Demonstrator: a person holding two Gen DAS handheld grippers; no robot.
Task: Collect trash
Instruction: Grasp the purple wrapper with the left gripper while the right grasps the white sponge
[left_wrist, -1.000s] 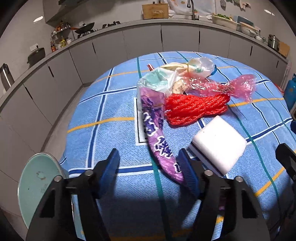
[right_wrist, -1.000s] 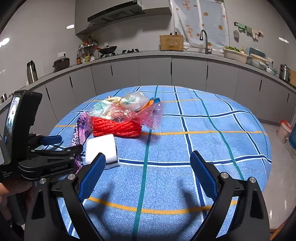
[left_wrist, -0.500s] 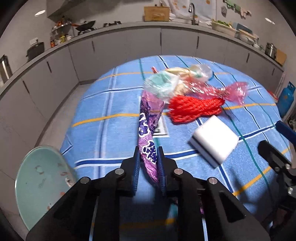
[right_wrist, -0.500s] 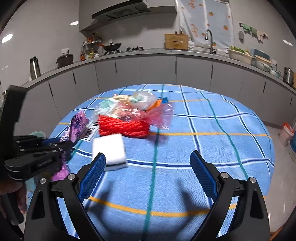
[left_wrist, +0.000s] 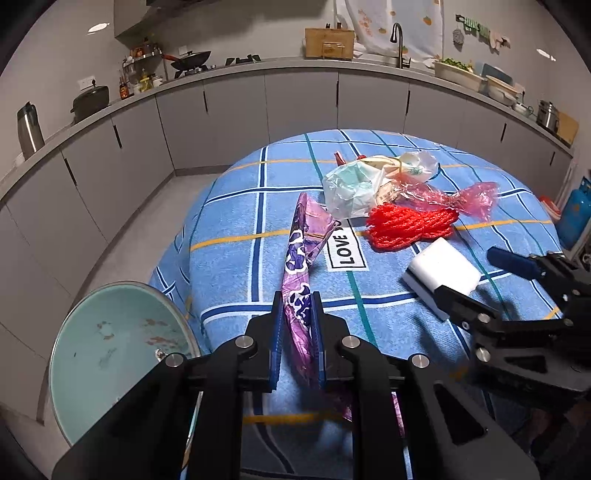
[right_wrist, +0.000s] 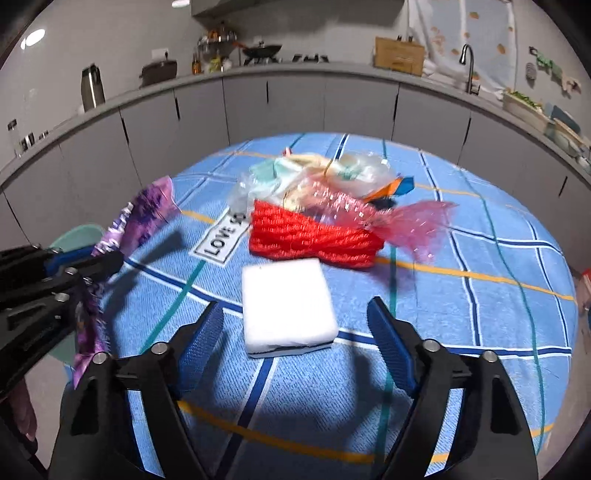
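Purple printed plastic wrapper (left_wrist: 296, 254) is sitting pinched in your left claw (left_wrist: 297, 332), blue pads closed flat on its lower part, upper end sticking up free over the blue checked cloth on the counter (left_wrist: 229, 221). Lower tail is hanging loose below the pads. You're holding it above the counter edge, with the pale green round bin (left_wrist: 110, 350) just below-left.

Doing it well: keep the pinch tight, swing left until the dangling tail is fully over the bin rim, then open. The film is light and limp, so it may cling to a pad; give it a small shake if it does.

Right claw (right_wrist: 295, 332) is wide open and holding nothing, hovering just short of the white rectangular foam block (right_wrist: 288, 302), which is lying flat on the cloth. Red coiled rope bundle (right_wrist: 314, 236), pink crinkled cellophane (right_wrist: 413, 221) and clear plastic bags (right_wrist: 332, 173) are piled behind it.

Versus a second ago: left claw was open straddling the wrapper on the cloth; now it's closed on it and lifted. Right claw has moved in toward the block.
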